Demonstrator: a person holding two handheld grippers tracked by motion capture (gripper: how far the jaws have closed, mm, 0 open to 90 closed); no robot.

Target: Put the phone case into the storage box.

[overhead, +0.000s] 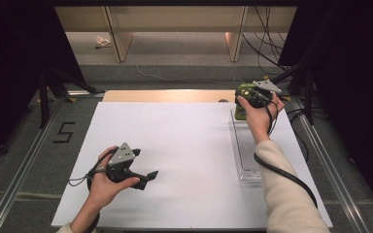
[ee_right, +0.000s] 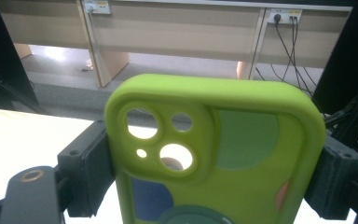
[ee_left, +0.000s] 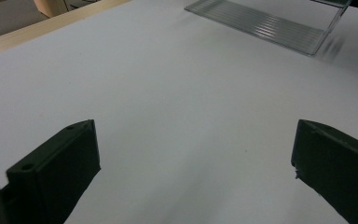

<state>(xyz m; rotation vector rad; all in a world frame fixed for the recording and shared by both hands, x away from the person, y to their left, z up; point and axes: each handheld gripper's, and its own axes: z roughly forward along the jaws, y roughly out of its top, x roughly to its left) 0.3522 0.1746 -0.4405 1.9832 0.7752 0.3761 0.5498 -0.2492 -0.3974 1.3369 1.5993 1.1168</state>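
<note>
A lime-green phone case point(ee_right: 214, 154) with camera cut-outs and coloured patches stands upright between the jaws of my right gripper point(ee_right: 212, 163), which is shut on its two sides. From above, that right gripper point(overhead: 249, 99) holds the green case point(overhead: 242, 108) at the far end of a clear plastic tray point(overhead: 246, 167). My left gripper point(overhead: 145, 179) hovers low over the white board point(overhead: 175, 145) at the near left, open with nothing between its jaws. Between those wide-apart jaws of the left gripper point(ee_left: 196, 163) lies bare white board, with the clear ribbed tray point(ee_left: 270, 23) farther off.
A wooden table edge point(overhead: 167, 95) runs behind the white board. Beyond it are desk legs point(overhead: 119, 41), floor cables point(overhead: 267, 43) and wall sockets point(ee_right: 282, 16). Metal rails point(overhead: 26, 160) flank the table, with dark curtains at both sides.
</note>
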